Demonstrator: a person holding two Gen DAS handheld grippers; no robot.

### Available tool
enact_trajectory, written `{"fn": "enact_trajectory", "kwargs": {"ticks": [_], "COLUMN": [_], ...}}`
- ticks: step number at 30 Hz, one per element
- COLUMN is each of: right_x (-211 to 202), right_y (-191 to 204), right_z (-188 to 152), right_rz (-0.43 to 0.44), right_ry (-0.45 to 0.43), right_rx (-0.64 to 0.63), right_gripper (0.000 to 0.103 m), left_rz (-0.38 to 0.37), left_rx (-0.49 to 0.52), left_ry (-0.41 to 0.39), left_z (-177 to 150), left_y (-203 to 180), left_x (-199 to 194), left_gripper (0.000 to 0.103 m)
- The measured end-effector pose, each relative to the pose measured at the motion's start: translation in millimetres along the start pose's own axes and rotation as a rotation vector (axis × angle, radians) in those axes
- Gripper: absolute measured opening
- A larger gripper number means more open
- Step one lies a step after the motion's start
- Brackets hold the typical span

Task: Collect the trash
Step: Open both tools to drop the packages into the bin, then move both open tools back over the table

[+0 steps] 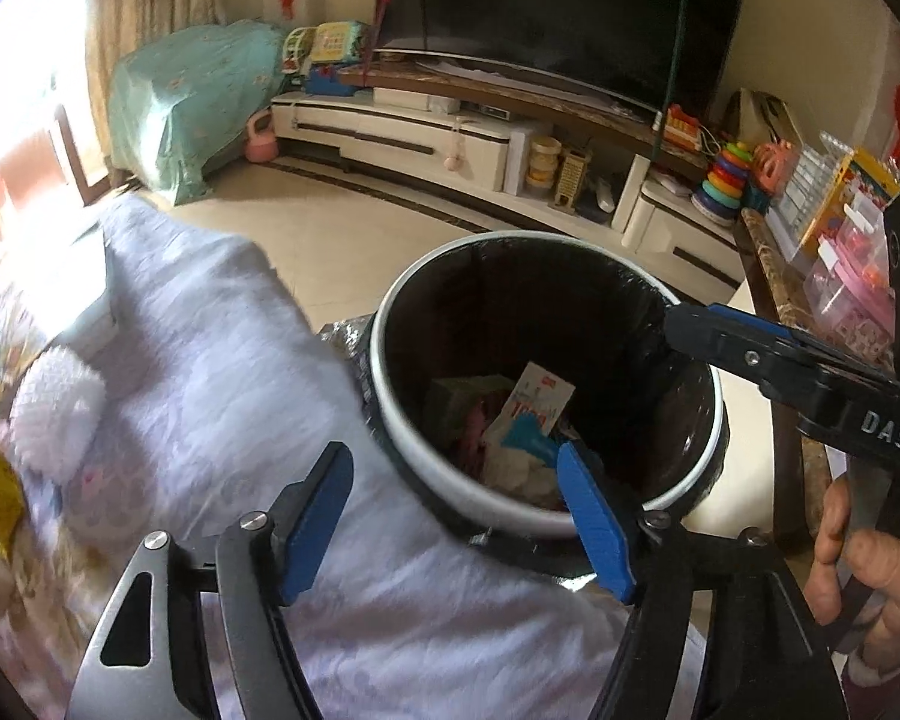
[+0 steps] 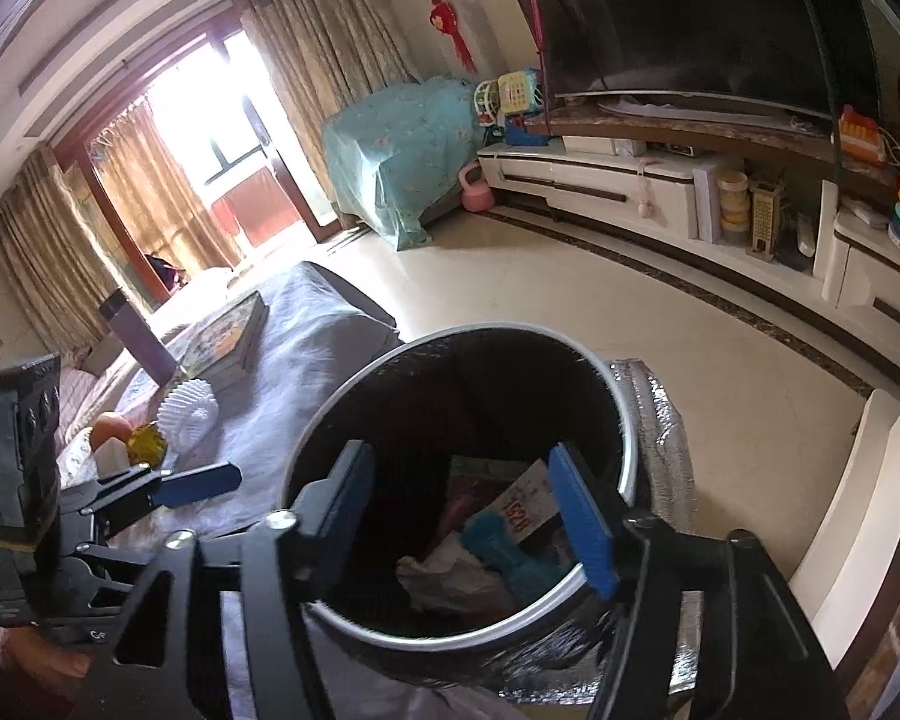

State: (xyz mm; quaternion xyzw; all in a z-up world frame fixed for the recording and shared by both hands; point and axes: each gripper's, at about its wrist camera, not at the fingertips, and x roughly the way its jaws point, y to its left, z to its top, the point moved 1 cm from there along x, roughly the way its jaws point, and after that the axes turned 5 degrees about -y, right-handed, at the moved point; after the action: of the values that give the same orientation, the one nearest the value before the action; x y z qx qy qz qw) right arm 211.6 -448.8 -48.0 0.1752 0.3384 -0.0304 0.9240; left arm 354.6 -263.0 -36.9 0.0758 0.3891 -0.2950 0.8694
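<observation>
Right wrist view: right gripper hangs over the trash bin, fingers apart, empty; trash lies below. Left gripper, also spread and empty, straddles the bin's near rim.

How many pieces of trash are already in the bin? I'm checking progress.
About 4 show: a white printed card, a blue plastic piece, crumpled white paper and a green packet, all at the bin's bottom. More may lie underneath.
</observation>
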Motion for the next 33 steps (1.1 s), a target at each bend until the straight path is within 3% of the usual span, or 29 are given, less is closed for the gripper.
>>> {"fn": "enact_trajectory", "kwargs": {"ticks": [10, 14, 33], "right_x": [-2.2, -1.4, 41.8], "right_y": [45.9, 71.3, 166.8], "right_z": [-15.7, -22.9, -64.1], "right_rz": [0.076, 0.112, 0.270], "right_ry": [0.010, 0.015, 0.144], "right_rx": [-0.031, -0.059, -0.164], "right_gripper": [0.082, 0.092, 0.097], "left_rz": [0.066, 0.096, 0.279], "left_rx": [-0.136, -0.210, -0.465], "left_ry": [-0.022, -0.026, -0.085], "left_z": [-50.7, -75.3, -151.6], "left_y": [44.4, 67.8, 146.6], "left_x": [-42.2, -63.4, -148.4], "left_gripper": [0.072, 0.072, 0.074]}}
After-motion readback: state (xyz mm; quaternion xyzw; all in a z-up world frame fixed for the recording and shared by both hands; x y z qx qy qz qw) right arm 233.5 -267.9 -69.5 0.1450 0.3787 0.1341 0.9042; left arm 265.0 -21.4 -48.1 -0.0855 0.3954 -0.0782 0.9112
